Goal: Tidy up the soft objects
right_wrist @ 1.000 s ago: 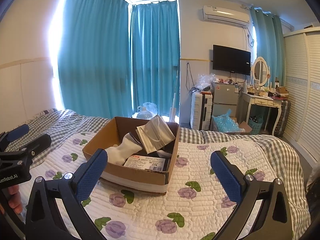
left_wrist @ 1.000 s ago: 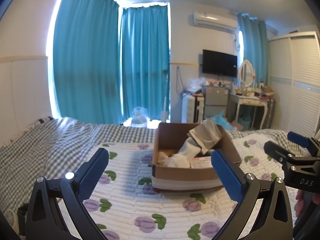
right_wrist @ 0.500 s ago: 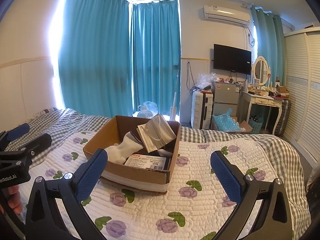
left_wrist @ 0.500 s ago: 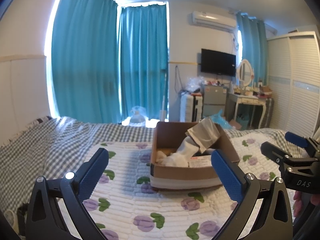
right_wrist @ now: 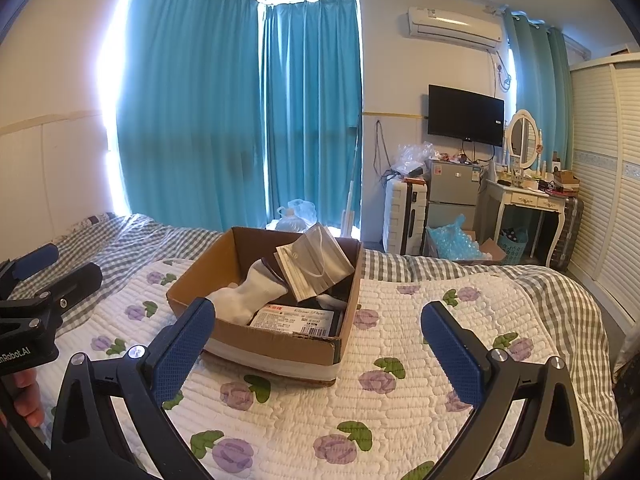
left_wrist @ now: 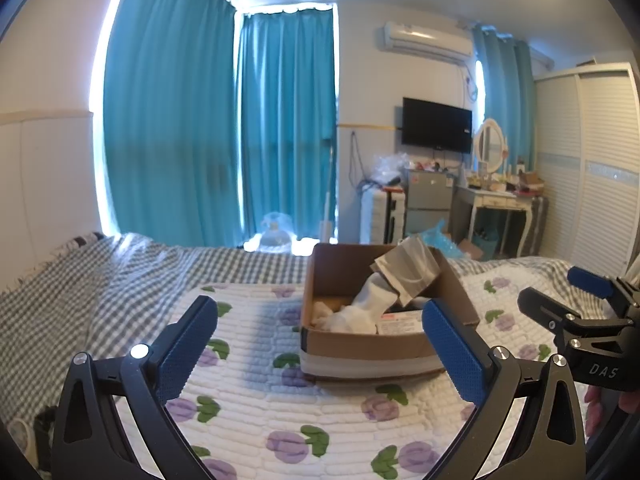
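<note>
1. Flowered quilt [right_wrist: 400, 344] across the bed, carrying the cardboard box [right_wrist: 276, 344] just past the tongs.
2. Box at 12 o'clock from the left gripper [left_wrist: 320, 344], at 11 o'clock from the right gripper [right_wrist: 318, 340]; both spread wide, gripping nothing.
3. Inside: white sock [right_wrist: 252, 294] toward 9 o'clock, grey face mask [right_wrist: 316, 264] propped at 12 o'clock against the far wall, labelled packet [right_wrist: 294, 316] flat below.
4. Best approach, probably: descend from above onto the sock's mid-body, clear of the box rim, pinching fabric only.
</note>
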`<state>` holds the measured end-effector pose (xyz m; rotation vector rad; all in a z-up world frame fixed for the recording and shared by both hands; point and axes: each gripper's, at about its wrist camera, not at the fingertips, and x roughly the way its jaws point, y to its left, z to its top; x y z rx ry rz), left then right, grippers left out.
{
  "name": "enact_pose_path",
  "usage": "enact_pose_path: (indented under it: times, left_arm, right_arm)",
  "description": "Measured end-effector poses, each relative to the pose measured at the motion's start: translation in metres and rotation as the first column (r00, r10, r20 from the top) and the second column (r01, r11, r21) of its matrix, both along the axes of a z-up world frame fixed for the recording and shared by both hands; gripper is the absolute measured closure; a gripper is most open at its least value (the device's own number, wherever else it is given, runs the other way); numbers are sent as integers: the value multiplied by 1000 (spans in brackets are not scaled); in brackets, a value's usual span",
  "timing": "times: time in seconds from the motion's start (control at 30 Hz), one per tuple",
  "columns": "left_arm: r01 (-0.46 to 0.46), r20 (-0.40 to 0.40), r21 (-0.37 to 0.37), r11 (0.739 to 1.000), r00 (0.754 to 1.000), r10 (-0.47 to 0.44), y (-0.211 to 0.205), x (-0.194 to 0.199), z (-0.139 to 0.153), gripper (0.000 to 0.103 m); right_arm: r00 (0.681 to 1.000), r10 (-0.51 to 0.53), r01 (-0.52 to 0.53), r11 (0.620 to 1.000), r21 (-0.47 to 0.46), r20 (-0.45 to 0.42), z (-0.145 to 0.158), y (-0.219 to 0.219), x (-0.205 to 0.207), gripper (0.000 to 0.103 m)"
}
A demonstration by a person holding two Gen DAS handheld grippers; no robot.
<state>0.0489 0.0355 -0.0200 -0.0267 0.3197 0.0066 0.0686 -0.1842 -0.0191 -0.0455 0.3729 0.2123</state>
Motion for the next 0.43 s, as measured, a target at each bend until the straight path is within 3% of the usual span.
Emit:
enact_pose_path:
  times: [0.43]
  left_arm:
    - [9, 13, 11, 1000, 1000, -10, -2, 0, 0, 0]
  right_arm:
    - [1000, -2, 2, 1000, 4, -3, -2, 0, 1, 0]
